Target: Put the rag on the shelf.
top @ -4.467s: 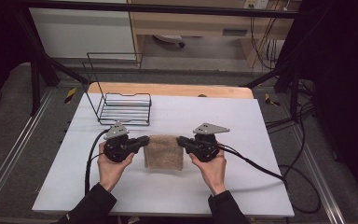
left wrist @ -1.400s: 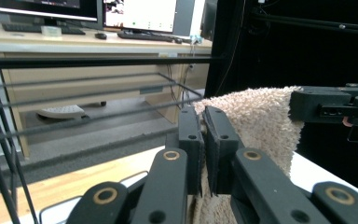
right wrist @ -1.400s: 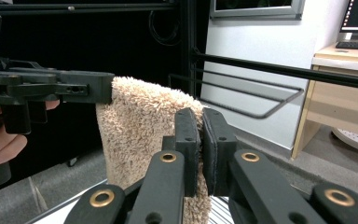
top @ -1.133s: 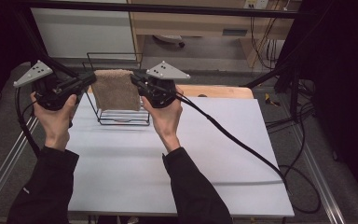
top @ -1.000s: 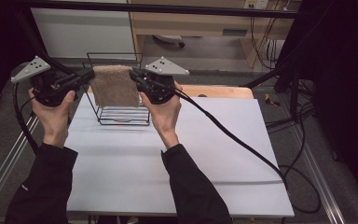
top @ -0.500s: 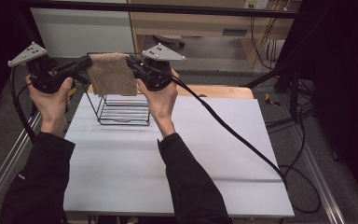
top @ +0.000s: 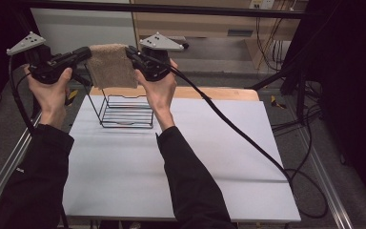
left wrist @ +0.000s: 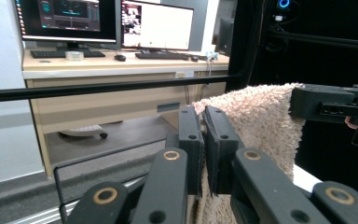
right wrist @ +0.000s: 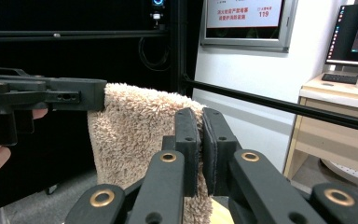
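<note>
I hold the beige towel (top: pixel 112 65) stretched above the wire basket (top: pixel 125 110), left gripper (top: pixel 82 54) and right gripper (top: pixel 132 52) each clamped on an upper corner. I should lower both evenly, keeping it centred over the basket.

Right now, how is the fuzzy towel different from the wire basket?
The towel is soft, tan and fluffy; the wire basket is thin black wire you can see through. The towel hangs in the air, pinched at its top corners by the left gripper and right gripper; the basket stands on the white table. In the high view both sit near the table's far left.
</note>
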Available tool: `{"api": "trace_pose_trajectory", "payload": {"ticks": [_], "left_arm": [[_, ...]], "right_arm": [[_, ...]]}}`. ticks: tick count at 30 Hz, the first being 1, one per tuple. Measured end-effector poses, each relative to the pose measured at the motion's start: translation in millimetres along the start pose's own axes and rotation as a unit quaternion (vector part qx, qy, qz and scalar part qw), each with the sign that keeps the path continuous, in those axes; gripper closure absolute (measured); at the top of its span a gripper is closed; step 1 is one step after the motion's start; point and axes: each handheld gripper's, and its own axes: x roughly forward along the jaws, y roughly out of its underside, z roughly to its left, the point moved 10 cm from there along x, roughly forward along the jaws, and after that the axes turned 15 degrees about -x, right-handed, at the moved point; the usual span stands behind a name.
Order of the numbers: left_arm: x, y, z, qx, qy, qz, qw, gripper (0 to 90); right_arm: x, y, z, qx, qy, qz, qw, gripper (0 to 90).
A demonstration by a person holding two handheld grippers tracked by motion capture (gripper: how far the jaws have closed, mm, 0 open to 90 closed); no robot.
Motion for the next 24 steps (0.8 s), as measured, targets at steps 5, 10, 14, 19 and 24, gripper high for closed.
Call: {"api": "trace_pose_trajectory", "payload": {"ticks": [5, 10, 14, 19, 24], "left_arm": [[2.3, -8.6, 7.6, -0.010, 0.002, -0.010, 0.9999, 85.8], [6.9, -18.4, 10.1, -0.006, -0.006, -0.014, 0.9999, 85.8], [14.2, -23.9, 11.9, -0.006, -0.007, -0.015, 0.9998, 85.8], [23.6, -30.2, 14.5, -0.008, -0.004, -0.018, 0.9998, 85.8], [31.4, -33.0, 17.0, 0.004, -0.012, -0.015, 0.9998, 85.8]], "right_arm": [[8.9, -4.8, -1.6, -0.004, 0.000, -0.004, 1.0000, 85.9], [15.0, -11.0, -5.1, -0.006, 0.004, -0.008, 0.9999, 85.9], [19.7, -14.1, -11.9, -0.006, 0.010, -0.006, 0.9999, 85.9], [24.6, -18.3, -20.5, -0.010, 0.017, -0.006, 0.9998, 85.9], [29.7, -16.0, -27.8, -0.004, 0.021, -0.006, 0.9998, 85.9]]}}
